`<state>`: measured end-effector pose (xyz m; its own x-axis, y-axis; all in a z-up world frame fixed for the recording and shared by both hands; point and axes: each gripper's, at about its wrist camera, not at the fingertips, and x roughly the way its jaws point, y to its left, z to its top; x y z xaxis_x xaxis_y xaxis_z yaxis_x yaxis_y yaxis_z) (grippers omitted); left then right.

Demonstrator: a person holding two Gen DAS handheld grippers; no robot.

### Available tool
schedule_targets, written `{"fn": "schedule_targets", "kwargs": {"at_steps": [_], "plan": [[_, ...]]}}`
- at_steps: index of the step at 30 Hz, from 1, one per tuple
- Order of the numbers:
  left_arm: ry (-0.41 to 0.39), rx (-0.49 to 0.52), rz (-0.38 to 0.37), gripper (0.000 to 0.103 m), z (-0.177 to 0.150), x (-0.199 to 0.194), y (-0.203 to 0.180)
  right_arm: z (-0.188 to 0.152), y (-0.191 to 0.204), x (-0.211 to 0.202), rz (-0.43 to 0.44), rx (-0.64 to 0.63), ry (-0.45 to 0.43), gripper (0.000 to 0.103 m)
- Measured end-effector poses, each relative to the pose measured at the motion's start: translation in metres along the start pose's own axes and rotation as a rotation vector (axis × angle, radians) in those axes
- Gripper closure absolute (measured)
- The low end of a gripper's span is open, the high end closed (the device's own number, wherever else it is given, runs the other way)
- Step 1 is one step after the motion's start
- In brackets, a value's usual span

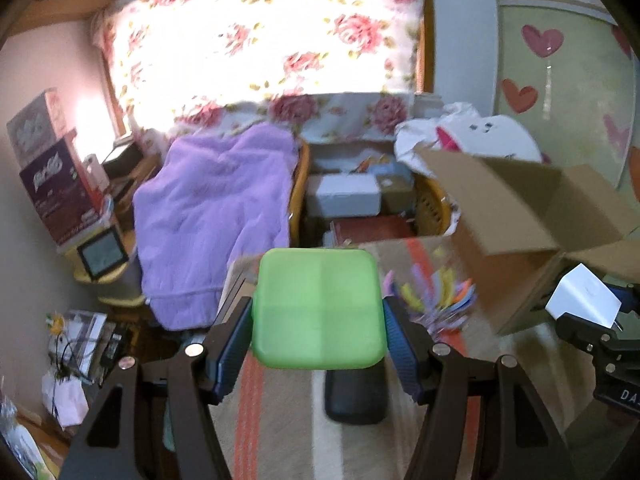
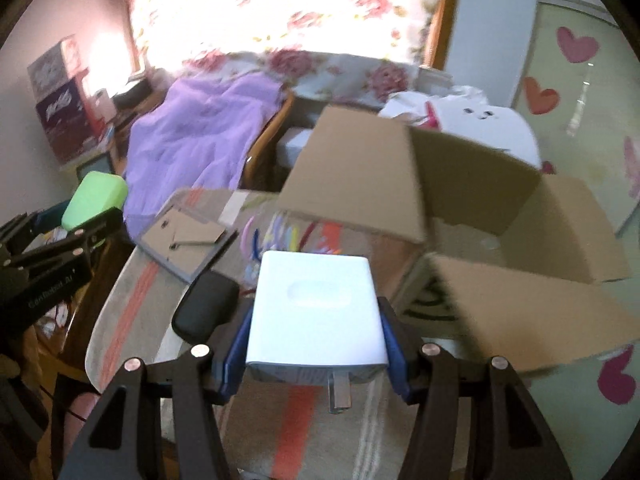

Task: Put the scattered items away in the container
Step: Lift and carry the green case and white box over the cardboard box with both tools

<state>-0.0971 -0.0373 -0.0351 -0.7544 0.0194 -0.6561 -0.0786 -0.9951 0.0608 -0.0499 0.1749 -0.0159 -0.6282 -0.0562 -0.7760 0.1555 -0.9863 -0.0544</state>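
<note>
Fingers of both grippers are clamped on loads: left gripper (image 1: pixel 319 312) squeezes the green case (image 1: pixel 318 308), right gripper (image 2: pixel 316 332) the white charger (image 2: pixel 316 312), held clear for dropping into the cardboard box (image 2: pixel 500 216) ahead-right.

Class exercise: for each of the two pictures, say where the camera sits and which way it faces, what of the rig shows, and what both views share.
Left wrist: rides the left gripper, facing forward over the green container clamped between its fingers; the right gripper shows at far right.
Right wrist: rides the right gripper, facing the open cardboard box past the white charger it holds; the left gripper shows at left.
Shared: box, purple blanket, black case.
</note>
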Motion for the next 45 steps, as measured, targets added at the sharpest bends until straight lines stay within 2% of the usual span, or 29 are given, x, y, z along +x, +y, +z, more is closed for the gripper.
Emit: {"fn": "schedule_targets", "kwargs": {"at_steps": [11,20,29,36,45], "plan": [[-0.051,0.089,-0.148,0.036,0.051,-0.037,-0.073,0.014,-0.068,-0.083,-0.105,0.151,-0.061,0.041],[-0.086,0.190,-0.273,0.036,0.079,-0.049,-0.154,0.012,-0.130,-0.112,-0.203,0.228,-0.088,0.041],[-0.080,0.264,-0.344,0.036,0.098,-0.037,-0.227,0.013,-0.191,-0.104,-0.246,0.282,-0.080,0.041],[-0.051,0.280,-0.339,0.036,0.113,-0.007,-0.265,0.029,-0.234,-0.077,-0.244,0.293,-0.071,0.041],[-0.011,0.266,-0.299,0.036,0.131,0.036,-0.286,0.051,-0.268,-0.032,-0.199,0.267,-0.045,0.041]]}}
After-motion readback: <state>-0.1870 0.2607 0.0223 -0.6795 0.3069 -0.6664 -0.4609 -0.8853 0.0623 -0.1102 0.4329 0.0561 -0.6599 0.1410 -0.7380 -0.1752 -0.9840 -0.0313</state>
